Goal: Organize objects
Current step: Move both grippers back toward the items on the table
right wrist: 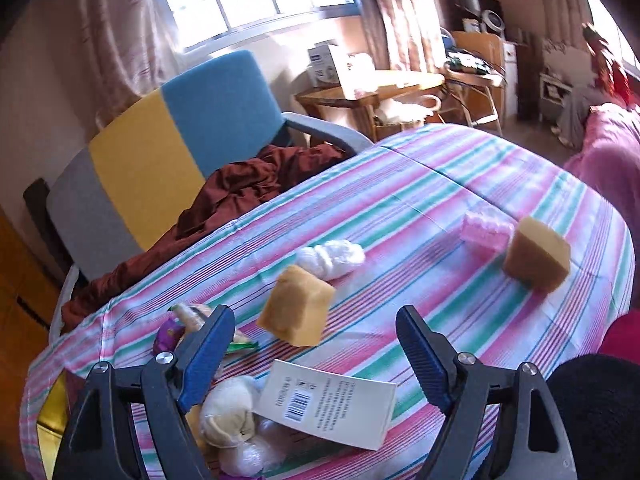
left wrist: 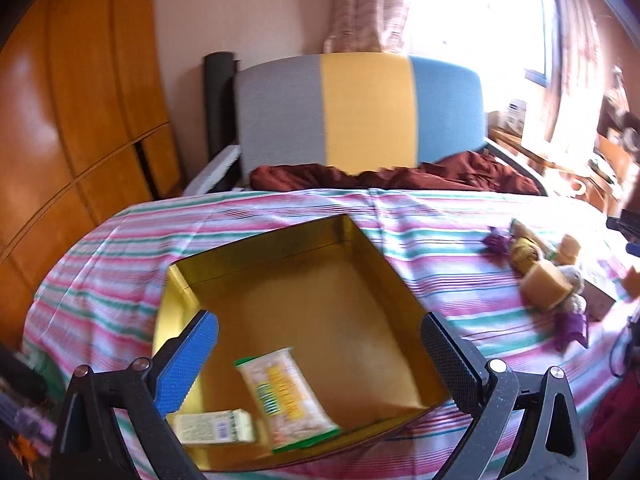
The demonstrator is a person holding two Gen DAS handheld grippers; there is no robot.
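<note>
An open gold tin (left wrist: pixel 372 264) sits on the striped tablecloth (left wrist: pixel 248 208). Inside it lie a green-edged snack packet (left wrist: pixel 286 396) and a small pale carton (left wrist: pixel 216 426). My left gripper (left wrist: pixel 320 332) hovers open over the tin with nothing between its fingers. My right gripper (right wrist: pixel 316 316) is open above a scatter of items: a tan block (right wrist: pixel 298 312) just beyond its fingertips, untouched, a white barcoded box (right wrist: pixel 328 404), a cream bundle (right wrist: pixel 228 412) and a purple wrapper (right wrist: pixel 168 336). Farther off lie a white wrapped bundle (right wrist: pixel 330 258), a pink sponge (right wrist: pixel 484 232) and a second tan block (right wrist: pixel 536 256).
A chair (left wrist: pixel 368 108) with a grey, yellow and blue back stands behind the table, a maroon cloth (left wrist: pixel 400 176) on its seat. A wooden wardrobe (left wrist: pixel 80 120) is at left. A cluttered side table (right wrist: pixel 372 84) and a pink sofa (right wrist: pixel 608 148) stand beyond the table's right edge.
</note>
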